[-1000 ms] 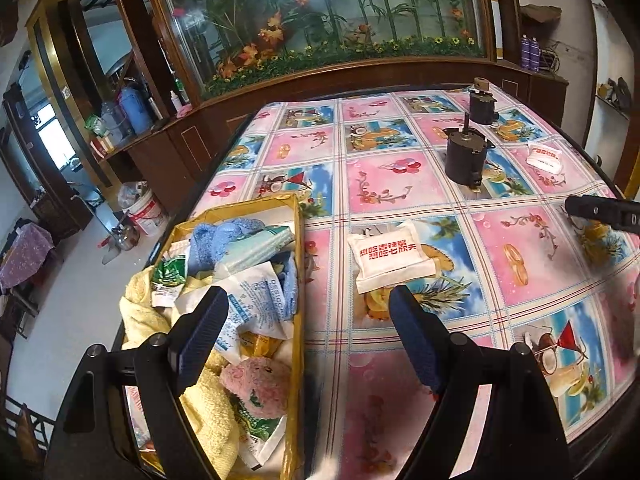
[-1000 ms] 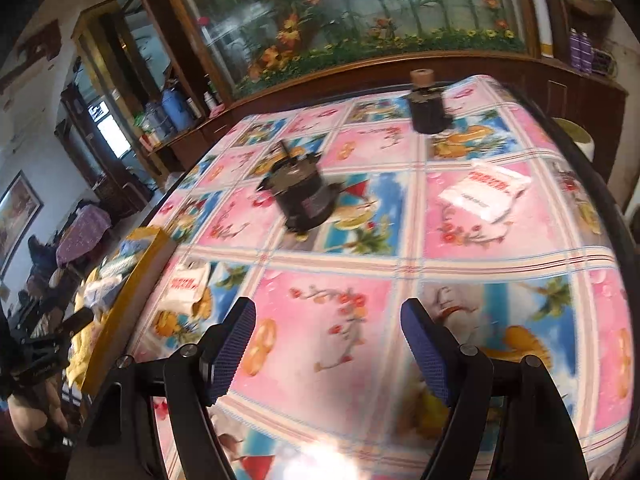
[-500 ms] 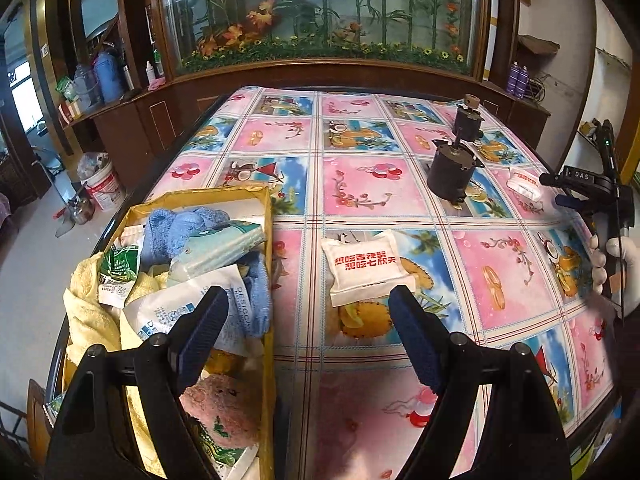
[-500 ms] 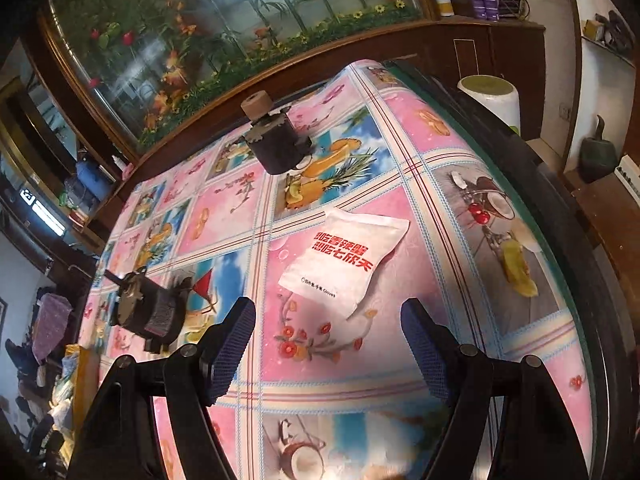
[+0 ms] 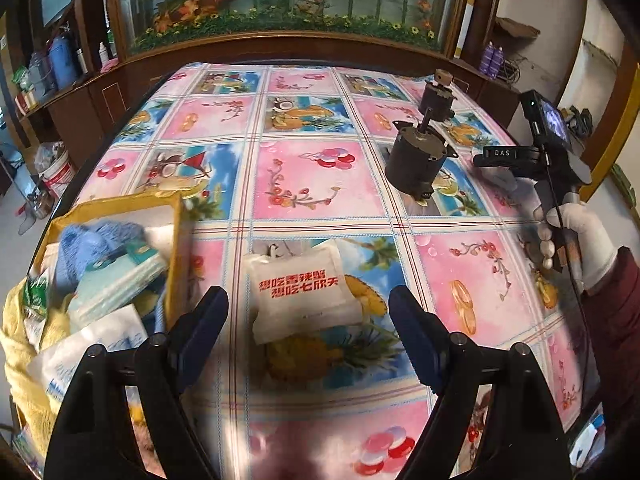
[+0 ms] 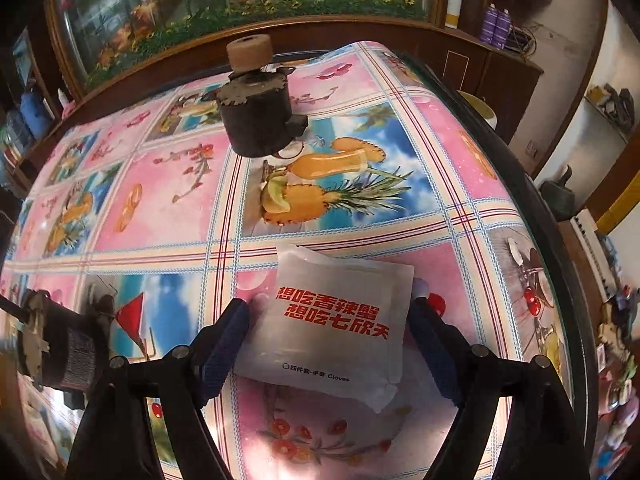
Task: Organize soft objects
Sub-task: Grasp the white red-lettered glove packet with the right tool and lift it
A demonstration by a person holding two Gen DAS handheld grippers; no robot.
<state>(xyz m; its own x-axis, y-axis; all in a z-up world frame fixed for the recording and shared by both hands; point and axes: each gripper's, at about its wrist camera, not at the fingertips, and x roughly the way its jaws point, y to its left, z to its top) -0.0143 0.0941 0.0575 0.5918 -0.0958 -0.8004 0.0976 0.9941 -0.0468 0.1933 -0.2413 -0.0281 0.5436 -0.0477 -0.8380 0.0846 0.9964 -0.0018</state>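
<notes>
Now the right gripper (image 6: 328, 320), fingers spread wide, straddles a white plastic packet with red lettering (image 6: 332, 320) near the counter's right edge; left gripper (image 5: 308, 320) open over its twin (image 5: 300, 284).

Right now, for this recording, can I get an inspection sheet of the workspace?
Surface: table under a patterned pink and blue cloth.
Job's things: white packet ahead of the left claw; second packet between the right claw's open fingers; yellow box of soft items.
Clutter: two dark motors.
Claws: both open.
Cables: black lead by the gloved hand.
Surroundings: wooden cabinet, floral panel.
</notes>
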